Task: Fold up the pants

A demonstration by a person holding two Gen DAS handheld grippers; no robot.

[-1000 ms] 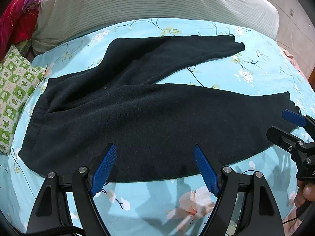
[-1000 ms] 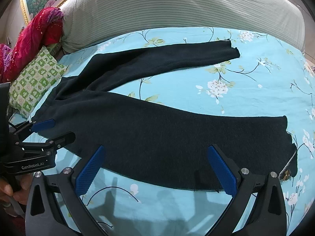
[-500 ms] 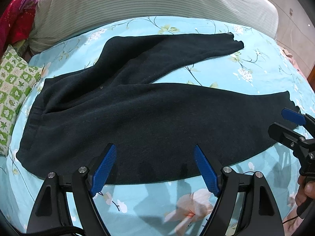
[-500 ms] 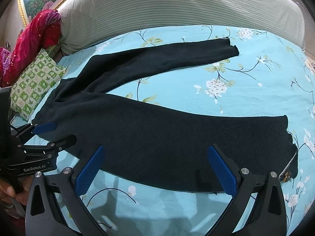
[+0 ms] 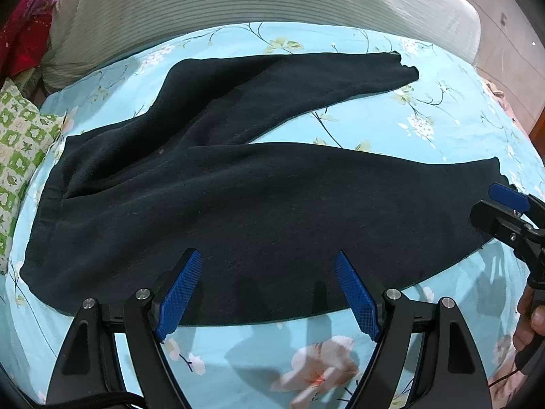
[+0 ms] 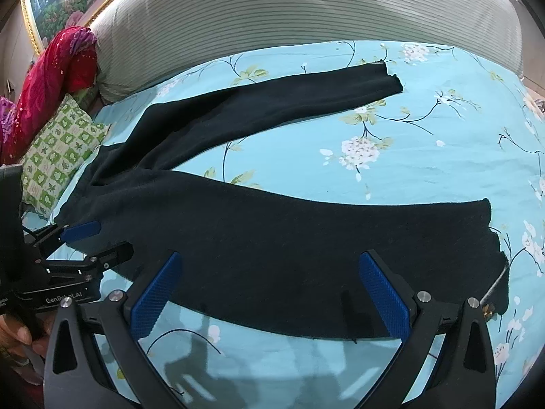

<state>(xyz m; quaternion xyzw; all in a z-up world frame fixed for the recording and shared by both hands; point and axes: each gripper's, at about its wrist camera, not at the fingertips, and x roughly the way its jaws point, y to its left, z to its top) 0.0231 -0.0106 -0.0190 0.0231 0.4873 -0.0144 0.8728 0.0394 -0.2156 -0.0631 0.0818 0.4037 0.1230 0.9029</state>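
Dark pants (image 5: 238,197) lie flat on the blue floral bedsheet (image 5: 442,116), waistband at the left, both legs spread apart toward the right; they also show in the right wrist view (image 6: 272,238). My left gripper (image 5: 267,272) is open and empty, hovering over the near edge of the near leg. My right gripper (image 6: 272,272) is open and empty over the near leg, closer to the cuff (image 6: 490,231). Each gripper shows in the other's view: the right gripper (image 5: 497,208) at the right edge, the left gripper (image 6: 92,242) at the left edge.
A green checked pillow (image 6: 58,156) and a red cloth (image 6: 58,78) lie past the waistband at the left. A striped grey bolster (image 6: 306,17) runs along the far side of the bed. The sheet's near edge is just below the grippers.
Both grippers have shifted slightly over the near leg; the left view now sits a little lower and further right. The pants have not moved. Both grippers stay open.
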